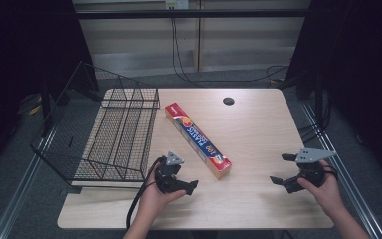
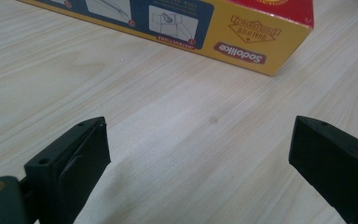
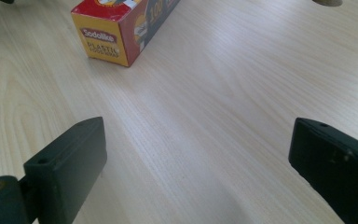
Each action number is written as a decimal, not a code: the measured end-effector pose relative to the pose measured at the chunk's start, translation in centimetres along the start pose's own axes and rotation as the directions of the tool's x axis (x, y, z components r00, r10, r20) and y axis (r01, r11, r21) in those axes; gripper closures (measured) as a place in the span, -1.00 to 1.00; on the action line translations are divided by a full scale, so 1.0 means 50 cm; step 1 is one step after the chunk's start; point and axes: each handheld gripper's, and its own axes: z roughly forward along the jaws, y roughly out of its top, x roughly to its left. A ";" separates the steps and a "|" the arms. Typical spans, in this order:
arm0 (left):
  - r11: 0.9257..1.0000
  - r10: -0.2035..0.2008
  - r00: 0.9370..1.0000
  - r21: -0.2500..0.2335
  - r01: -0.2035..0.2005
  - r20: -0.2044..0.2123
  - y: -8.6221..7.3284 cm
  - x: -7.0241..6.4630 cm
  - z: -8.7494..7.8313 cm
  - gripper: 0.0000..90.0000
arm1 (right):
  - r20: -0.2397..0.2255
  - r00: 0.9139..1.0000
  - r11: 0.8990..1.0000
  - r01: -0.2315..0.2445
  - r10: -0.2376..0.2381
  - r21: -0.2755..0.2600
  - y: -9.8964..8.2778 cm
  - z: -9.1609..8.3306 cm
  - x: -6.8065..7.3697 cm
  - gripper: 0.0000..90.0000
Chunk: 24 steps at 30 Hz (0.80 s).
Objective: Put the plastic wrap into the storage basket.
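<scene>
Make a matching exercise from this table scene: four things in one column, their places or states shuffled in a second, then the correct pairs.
Things:
1. plastic wrap box
2. wire basket
3. left claw
4. dark round hole

Places or states:
A. far side of the table, near the middle
B. open, holding nothing, just short of the box's near end
C. lying diagonally mid-table
D. at the table's left edge

Pairs: 1-C, 2-D, 3-B, 4-A

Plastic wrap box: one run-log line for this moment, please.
plastic wrap box: flat on table, untouched | left hand-held gripper: open, near box | right hand-held gripper: open, apart
</scene>
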 end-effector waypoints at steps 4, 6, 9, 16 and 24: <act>1.000 -0.016 1.000 0.013 0.016 -0.012 0.009 0.001 0.002 -0.89 | 0.009 1.000 1.000 -0.002 0.002 -0.017 0.000 -0.006 0.001 -0.92; 0.999 -0.021 0.999 0.026 0.021 -0.037 0.017 0.000 0.007 -0.88 | 0.009 1.000 1.000 0.002 -0.002 -0.014 -0.001 -0.006 0.003 -0.92; 0.998 -0.044 0.998 0.034 0.045 -0.035 0.035 -0.001 0.017 -0.88 | 0.008 1.000 1.000 0.007 -0.007 -0.011 0.000 -0.006 0.008 -0.92; 0.995 -0.080 0.996 0.054 0.082 -0.045 0.088 0.012 0.025 -0.88 | 0.010 1.000 1.000 0.021 -0.021 -0.003 0.000 -0.006 0.010 -0.92; 0.988 -0.147 0.986 0.045 0.151 -0.076 0.154 0.029 0.044 -0.88 | 0.009 1.000 1.000 0.021 -0.021 -0.010 0.000 -0.008 0.010 -0.93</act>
